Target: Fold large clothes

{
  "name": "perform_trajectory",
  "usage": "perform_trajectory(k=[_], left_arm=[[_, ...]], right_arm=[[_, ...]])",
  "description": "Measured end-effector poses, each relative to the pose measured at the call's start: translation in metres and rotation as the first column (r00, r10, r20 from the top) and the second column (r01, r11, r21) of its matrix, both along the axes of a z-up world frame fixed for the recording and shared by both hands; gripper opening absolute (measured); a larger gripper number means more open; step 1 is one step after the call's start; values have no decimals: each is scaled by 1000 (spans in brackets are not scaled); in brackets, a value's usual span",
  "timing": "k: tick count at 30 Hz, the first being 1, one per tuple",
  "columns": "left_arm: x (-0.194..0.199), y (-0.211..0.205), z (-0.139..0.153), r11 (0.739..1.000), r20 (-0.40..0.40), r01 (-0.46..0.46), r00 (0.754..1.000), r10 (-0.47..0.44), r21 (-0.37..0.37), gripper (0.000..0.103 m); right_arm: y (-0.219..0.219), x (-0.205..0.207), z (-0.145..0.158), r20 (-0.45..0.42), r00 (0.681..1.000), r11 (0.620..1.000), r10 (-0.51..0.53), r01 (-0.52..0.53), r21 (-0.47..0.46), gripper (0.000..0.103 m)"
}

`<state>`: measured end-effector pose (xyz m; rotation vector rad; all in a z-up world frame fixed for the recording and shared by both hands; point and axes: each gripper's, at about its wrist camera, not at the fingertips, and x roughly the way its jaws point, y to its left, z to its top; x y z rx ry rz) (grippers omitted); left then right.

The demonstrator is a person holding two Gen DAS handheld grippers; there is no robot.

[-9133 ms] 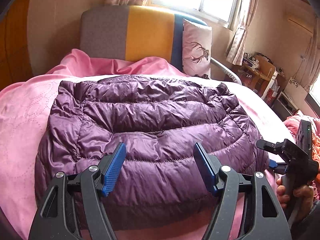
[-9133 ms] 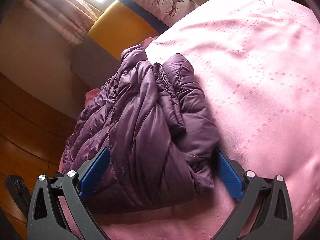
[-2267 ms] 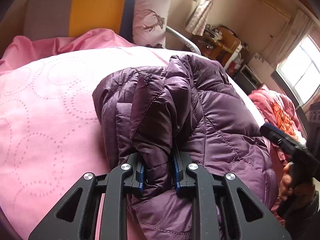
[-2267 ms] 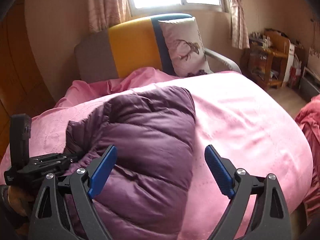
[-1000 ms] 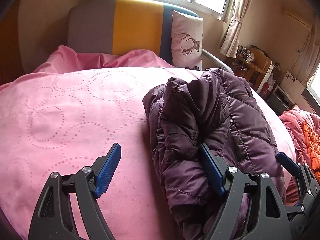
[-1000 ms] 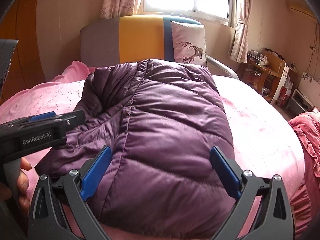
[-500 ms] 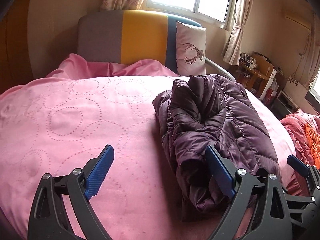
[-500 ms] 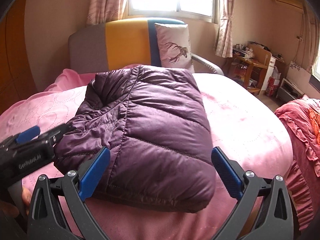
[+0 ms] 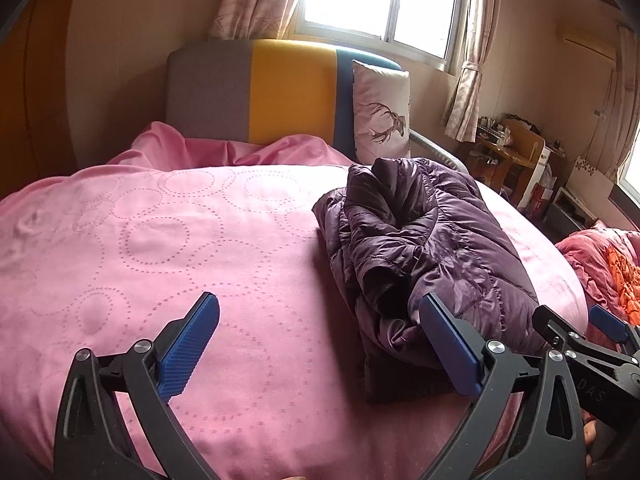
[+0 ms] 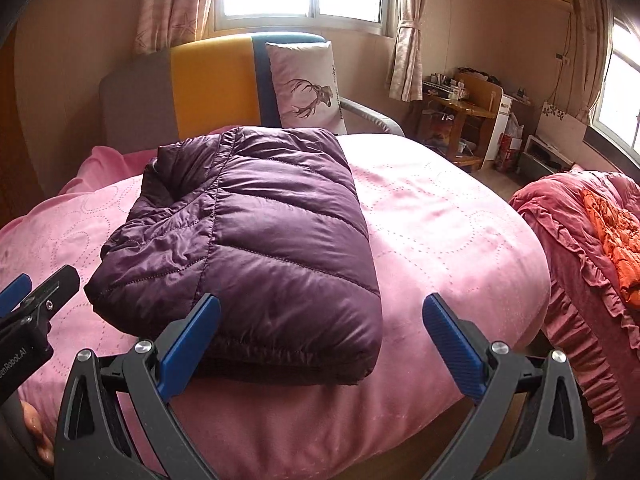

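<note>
Both claws have backed off since a second ago: left claw, which was clamped on a bunched edge a couple of seconds back, now hangs with fingers wide apart and holding nothing, and right claw is likewise spread and empty. Folded purple quilted down jacket lies as a compact puffy bundle on the pink dotted-circle bedspread, near the front edge of the bed. From the right claw it sits dead ahead and slightly left, long axis running away toward the grey-yellow-blue headboard; from the left claw it lies off to the right, messy open layers facing that side. Right claw looks nearer and better aligned; left would tidy the loose side. No containers in view. Fold looks essentially done.
</note>
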<state>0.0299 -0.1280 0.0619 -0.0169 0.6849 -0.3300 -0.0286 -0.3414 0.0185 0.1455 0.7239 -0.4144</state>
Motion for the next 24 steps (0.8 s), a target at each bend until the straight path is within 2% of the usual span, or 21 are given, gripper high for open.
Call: perform_trajectory(k=[11,24], left_arm=[[-23,-10,2,998,17,19,1000,-20,63,99],[-26,-16,0,996,15,-7,1000,6,88,99]], right_arm=[[5,-17,11,81,995,998,-53,55,-23,101],[7,-21,7,92,995,999,-44,45,-15,101]])
